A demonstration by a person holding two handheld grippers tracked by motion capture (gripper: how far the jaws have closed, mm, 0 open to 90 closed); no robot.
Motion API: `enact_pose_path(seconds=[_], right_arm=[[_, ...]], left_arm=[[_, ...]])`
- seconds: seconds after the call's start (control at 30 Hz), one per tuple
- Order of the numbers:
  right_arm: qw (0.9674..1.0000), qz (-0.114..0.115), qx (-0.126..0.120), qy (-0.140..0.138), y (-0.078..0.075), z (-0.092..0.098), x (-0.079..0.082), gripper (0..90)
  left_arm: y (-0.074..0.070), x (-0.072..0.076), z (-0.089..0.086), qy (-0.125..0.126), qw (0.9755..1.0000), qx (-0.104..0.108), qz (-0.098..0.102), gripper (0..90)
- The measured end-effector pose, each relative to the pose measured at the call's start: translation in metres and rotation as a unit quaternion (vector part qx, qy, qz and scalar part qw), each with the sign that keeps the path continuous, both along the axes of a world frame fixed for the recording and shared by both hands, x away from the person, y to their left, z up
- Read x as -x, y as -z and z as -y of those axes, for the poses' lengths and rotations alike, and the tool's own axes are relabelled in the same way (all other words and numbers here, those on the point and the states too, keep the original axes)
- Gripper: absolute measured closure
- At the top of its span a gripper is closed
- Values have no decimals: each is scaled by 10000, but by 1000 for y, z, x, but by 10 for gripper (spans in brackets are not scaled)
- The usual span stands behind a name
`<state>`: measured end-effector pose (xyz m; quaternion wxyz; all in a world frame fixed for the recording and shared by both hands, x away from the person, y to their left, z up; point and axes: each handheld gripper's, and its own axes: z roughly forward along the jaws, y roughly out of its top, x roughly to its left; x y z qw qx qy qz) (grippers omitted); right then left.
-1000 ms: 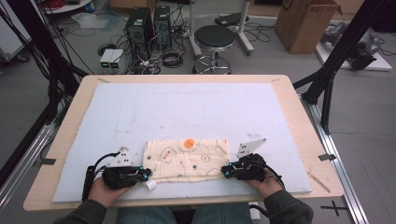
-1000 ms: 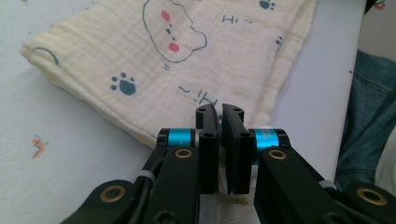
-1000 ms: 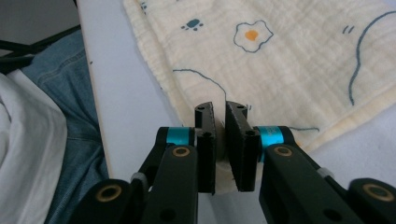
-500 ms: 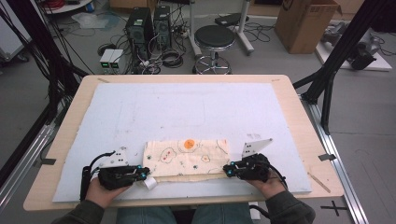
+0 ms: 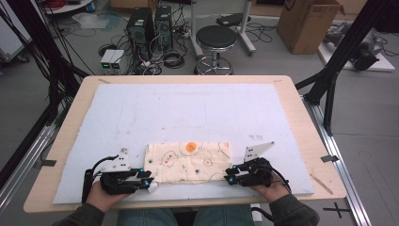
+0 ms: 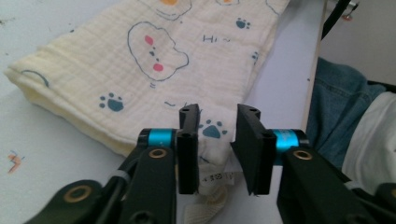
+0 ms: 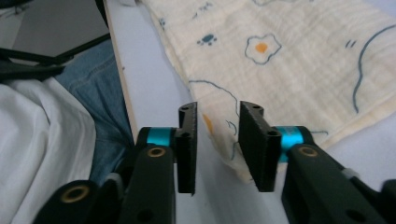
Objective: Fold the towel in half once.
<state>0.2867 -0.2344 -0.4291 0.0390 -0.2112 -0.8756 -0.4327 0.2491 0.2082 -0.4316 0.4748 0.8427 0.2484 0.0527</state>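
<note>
A folded cream cloth (image 5: 188,162) with printed paw and flower shapes lies flat near the front of the white mat (image 5: 197,113). My left gripper (image 5: 147,181) is at its near left corner, my right gripper (image 5: 229,175) at its near right corner. Both pairs of jaws have just been opening. In the left gripper view the left gripper (image 6: 217,140) stands open over the cloth (image 6: 154,60), whose labelled corner lies loose between the pads. In the right gripper view the right gripper (image 7: 217,140) is open too, and the edge of the cloth (image 7: 289,51) rests between the pads unpressed.
The mat covers most of a wooden table (image 5: 310,141). Beyond the far edge, on the floor, are a black stool (image 5: 215,37), computer towers (image 5: 150,21) with cables, and a cardboard box (image 5: 306,21). The person's jeans (image 6: 336,107) are at the near edge.
Both grippers' jaws have parted and let go of the cloth's near corners. The cloth lies flat in the same place, and the hands have hardly shifted.
</note>
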Motion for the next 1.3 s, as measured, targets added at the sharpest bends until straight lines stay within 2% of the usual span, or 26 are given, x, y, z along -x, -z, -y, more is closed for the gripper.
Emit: enact_pose_path(seconds=[0.2,0.3,0.47,0.7,0.87,0.93,1.03,1.3], right_arm=[[9998,72,-137,97,-6,5,-2,619],[9994,114,-173,260,-8,9,-6,615],[9978,252,-131,593,-13,13,-20,612],[9951,386,-80,906,-20,12,-37,595],[9934,492,-101,1031,-24,8,-48,584],[9933,525,-109,1026,-26,7,-51,582],[9926,563,-141,1066,-28,6,-55,571],[9925,589,-147,1062,-34,-1,-65,511]], left_arm=[[-4,-2,-4,-128,9998,136,46,611],[-6,-5,-5,-242,9994,225,68,589],[-10,-14,-6,-475,9986,201,114,561],[-14,-30,-11,-934,9954,184,134,547],[-19,-39,-12,-1147,9928,293,181,544],[-20,-41,-12,-1200,9920,329,191,544],[-22,-45,-11,-1187,9923,274,202,544],[-30,-58,-5,-1219,9914,368,285,542]])
